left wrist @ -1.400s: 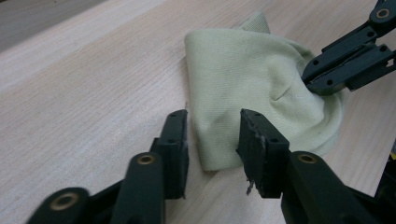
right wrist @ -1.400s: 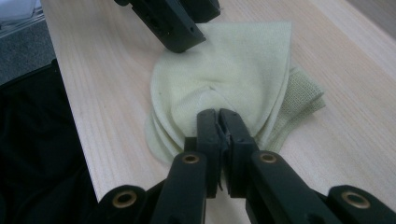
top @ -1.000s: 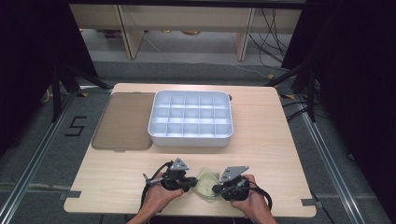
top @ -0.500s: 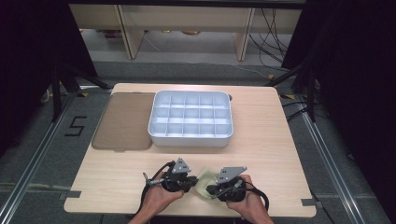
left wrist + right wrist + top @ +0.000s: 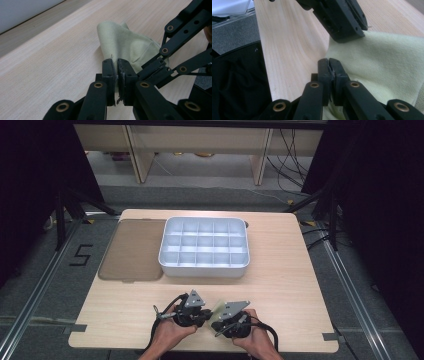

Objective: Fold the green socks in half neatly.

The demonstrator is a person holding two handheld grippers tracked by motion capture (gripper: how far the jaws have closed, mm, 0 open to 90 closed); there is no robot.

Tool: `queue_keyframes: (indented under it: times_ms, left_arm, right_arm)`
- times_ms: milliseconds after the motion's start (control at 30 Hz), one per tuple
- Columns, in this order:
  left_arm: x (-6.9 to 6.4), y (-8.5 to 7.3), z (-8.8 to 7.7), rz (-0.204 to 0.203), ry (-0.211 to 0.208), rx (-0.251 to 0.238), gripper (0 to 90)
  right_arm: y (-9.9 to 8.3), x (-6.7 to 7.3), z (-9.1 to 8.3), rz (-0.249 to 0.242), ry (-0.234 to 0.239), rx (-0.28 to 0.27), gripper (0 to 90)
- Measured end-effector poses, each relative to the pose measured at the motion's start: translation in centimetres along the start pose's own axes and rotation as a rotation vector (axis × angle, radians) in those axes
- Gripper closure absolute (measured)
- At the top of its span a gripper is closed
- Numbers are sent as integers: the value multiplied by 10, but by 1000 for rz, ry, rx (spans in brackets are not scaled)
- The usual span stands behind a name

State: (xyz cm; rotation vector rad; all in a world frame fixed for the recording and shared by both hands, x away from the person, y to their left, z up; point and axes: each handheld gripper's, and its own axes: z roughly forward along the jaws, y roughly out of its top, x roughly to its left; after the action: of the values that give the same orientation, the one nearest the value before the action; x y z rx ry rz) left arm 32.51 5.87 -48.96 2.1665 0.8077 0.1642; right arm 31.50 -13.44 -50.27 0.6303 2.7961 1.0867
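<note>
Cloth [image 5: 125, 45], pale yellow-green and soft, lay bunched on the near part of the wooden desk [image 5: 280, 285], between the two pairs of tongs and well apart from the white compartment tray [image 5: 204, 247] farther back. In the high view the left tongs [image 5: 204, 316] and the right tongs [image 5: 216, 319] sat close together near the front edge, each in a hand coming in from below, with a small patch of cloth showing between them. In the left gripper view the left tongs [image 5: 117, 65] were pressed together on an edge of the cloth, the fabric rising from between the jaws in a folded peak, while the other gripper's black linkage crossed in from the right. In the right gripper view the right tongs [image 5: 329, 62] were likewise clamped on the cloth's edge, the fabric spreading away to the right, and the left gripper's jaws showed from above, touching the same cloth. A brown flat mat [image 5: 134, 249] lay just beside the tray, on its left.
</note>
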Motion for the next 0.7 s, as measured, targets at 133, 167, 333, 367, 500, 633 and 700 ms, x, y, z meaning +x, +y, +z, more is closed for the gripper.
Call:
queue_keyframes:
  times_ms: [133, 167, 333, 367, 500, 633, 700]
  left_arm:
    - [-1, 0, -2, 1, 0, -5, 836]
    - [-2, 0, -1, -16, 2, -19, 836]
    - [-3, 0, -2, -2, 7, -15, 835]
    - [-4, 1, -2, 3, 8, -15, 835]
    - [-4, 1, -3, 22, 4, -12, 834]
    - [-4, 1, -2, 22, 9, -9, 834]
    - [-4, 1, -2, 19, 9, -13, 834]
  right_arm:
    - [0, -5, -5, 1, -5, -31, 880]
    - [1, -6, -8, 14, -10, -35, 880]
    - [1, -21, -22, 63, -58, -67, 880]
    - [-1, -27, -23, 73, -81, -69, 880]
    - [-4, -33, -22, 94, -106, -75, 880]
    - [-10, -39, -18, 106, -128, -45, 883]
    - [-10, -41, -20, 102, -121, -31, 884]
